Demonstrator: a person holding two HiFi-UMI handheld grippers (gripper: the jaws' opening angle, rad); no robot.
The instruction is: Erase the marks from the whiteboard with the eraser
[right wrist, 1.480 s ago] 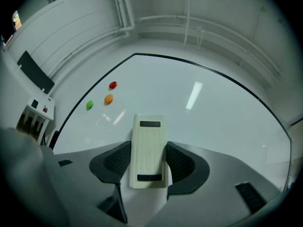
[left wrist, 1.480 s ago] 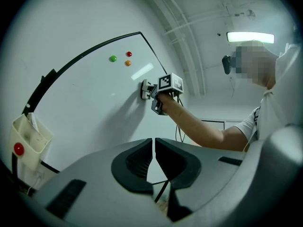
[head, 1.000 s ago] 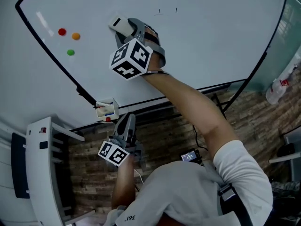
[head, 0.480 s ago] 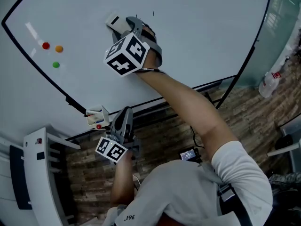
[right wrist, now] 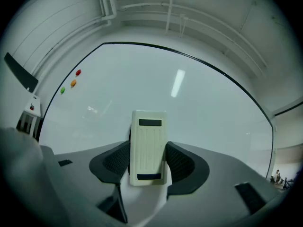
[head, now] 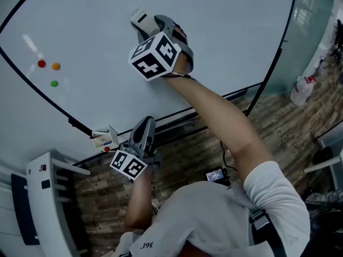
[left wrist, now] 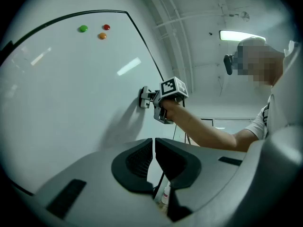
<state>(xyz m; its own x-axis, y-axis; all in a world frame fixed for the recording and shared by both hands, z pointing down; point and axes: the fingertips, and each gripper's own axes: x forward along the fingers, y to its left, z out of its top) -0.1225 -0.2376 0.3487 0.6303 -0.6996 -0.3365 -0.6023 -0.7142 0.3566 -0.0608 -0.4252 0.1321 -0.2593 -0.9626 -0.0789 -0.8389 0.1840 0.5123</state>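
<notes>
- Because its jaws clamp the long sides of the cream rectangular plastic eraser [right wrist: 148, 145], the right gripper [right wrist: 148, 157] can hold the wiping face flat against the white whiteboard [right wrist: 203, 108].
- Left gripper [left wrist: 154, 150]: jaws together, empty, held low, clear of wiping.

Bare whiteboard [head: 230, 31] all round the eraser [head: 140, 20] (magnets [head: 56, 66] well to its left, tray [head: 104, 138] below)

From the head we are looking steeply down across the whiteboard [head: 230, 31]. Our right gripper view is facing it close up, our left one looking up from lower down; all three are sharing the coloured magnets [head: 56, 66].
</notes>
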